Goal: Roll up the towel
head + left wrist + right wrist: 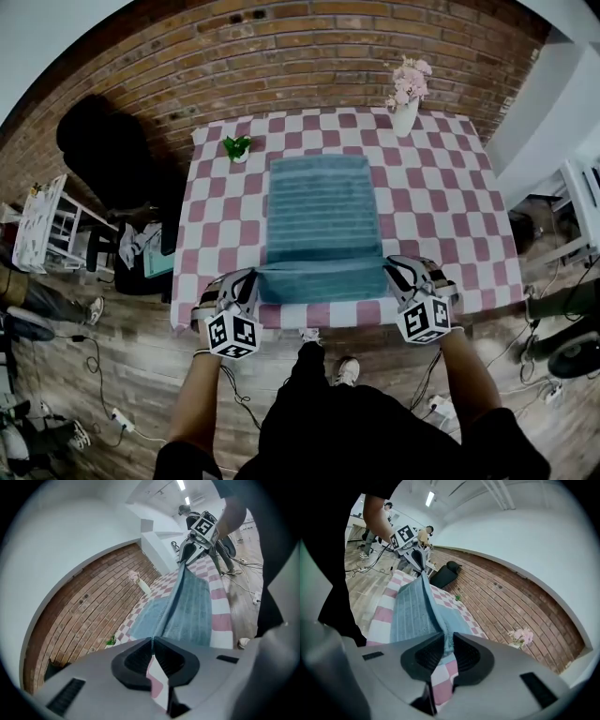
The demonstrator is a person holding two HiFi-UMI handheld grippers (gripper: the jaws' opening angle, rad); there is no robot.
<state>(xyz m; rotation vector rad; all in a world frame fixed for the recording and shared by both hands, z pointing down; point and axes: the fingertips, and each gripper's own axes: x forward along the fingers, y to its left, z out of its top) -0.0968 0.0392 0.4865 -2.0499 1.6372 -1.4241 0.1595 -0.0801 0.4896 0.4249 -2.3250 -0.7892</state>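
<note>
A blue-grey towel (319,211) lies lengthwise on the pink-and-white checked table (431,216). Its near edge is raised off the cloth and stretched taut between my two grippers. My left gripper (250,278) is shut on the near left corner, and my right gripper (393,273) is shut on the near right corner. In the left gripper view the towel (190,606) runs from my jaws (153,640) across to the right gripper (188,554). In the right gripper view the towel (410,609) is pinched between the pads (448,641) and runs to the left gripper (418,559).
A small green plant (237,146) stands at the table's far left, and a white vase of pink flowers (408,94) at the far right. A brick wall runs behind the table. A white rack (42,225) and a black bag stand on the floor to the left.
</note>
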